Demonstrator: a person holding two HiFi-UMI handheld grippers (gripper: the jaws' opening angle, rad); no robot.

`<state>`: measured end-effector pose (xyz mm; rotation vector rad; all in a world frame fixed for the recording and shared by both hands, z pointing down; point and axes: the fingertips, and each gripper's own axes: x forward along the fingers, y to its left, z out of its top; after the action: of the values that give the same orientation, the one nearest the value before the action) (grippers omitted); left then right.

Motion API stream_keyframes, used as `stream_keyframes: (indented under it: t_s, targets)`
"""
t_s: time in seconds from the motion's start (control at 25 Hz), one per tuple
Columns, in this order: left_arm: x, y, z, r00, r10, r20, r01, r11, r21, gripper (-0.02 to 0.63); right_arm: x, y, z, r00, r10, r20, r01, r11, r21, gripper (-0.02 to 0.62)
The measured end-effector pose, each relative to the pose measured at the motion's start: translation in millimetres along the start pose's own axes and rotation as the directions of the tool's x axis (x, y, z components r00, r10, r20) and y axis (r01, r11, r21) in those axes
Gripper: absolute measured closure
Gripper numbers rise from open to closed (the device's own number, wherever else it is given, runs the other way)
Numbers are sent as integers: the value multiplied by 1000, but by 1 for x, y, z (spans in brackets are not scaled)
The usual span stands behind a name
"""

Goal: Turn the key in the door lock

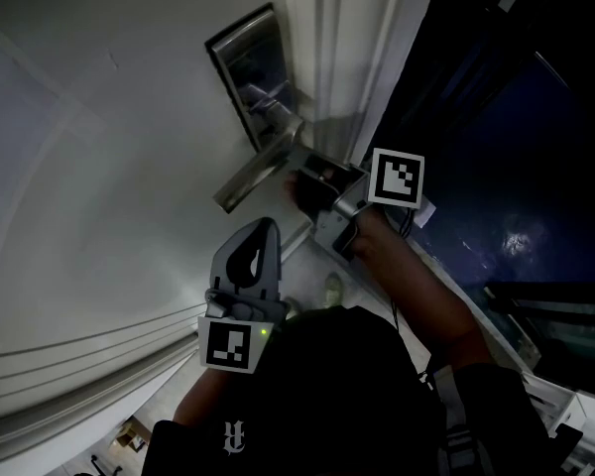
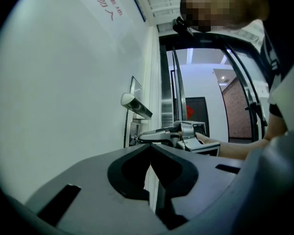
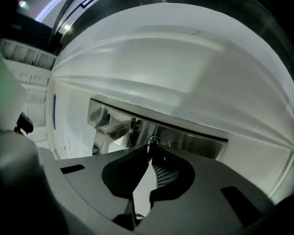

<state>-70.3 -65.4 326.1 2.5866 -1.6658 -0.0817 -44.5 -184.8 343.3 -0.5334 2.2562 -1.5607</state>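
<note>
Closest in, the left gripper [image 1: 264,234] hangs just off the white door [image 1: 89,167], its dark plastic jaws pressed together on nothing. A bit further, the right gripper [image 3: 149,153] has its tips pinched tight on the key [image 3: 148,148], a thin metal sliver with a small wire ring, right at the shiny steel lock plate [image 3: 198,141]. From the head view, the long flat lever handle [image 1: 258,175] juts across and hides the keyhole, with the smooth glossy door panel behind it all.
</note>
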Motion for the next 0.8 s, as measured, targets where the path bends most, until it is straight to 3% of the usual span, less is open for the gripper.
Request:
stream_keyframes:
  t_s: [0.12,0.32,0.8]
  targets:
    - [0,-1,1,1000,-1,1,1,1000,0,600,1,2,-1,999,43,16,-45,990,137,572]
    - [0,-2,1,1000,-4,3,4,1000,0,600,2,2,-2,996,81,41,-88,963,254,572]
    - [0,-4,4,1000,-8,9,8,1000,5,600,2,3,-2,993,99,63,-114,945,306,572]
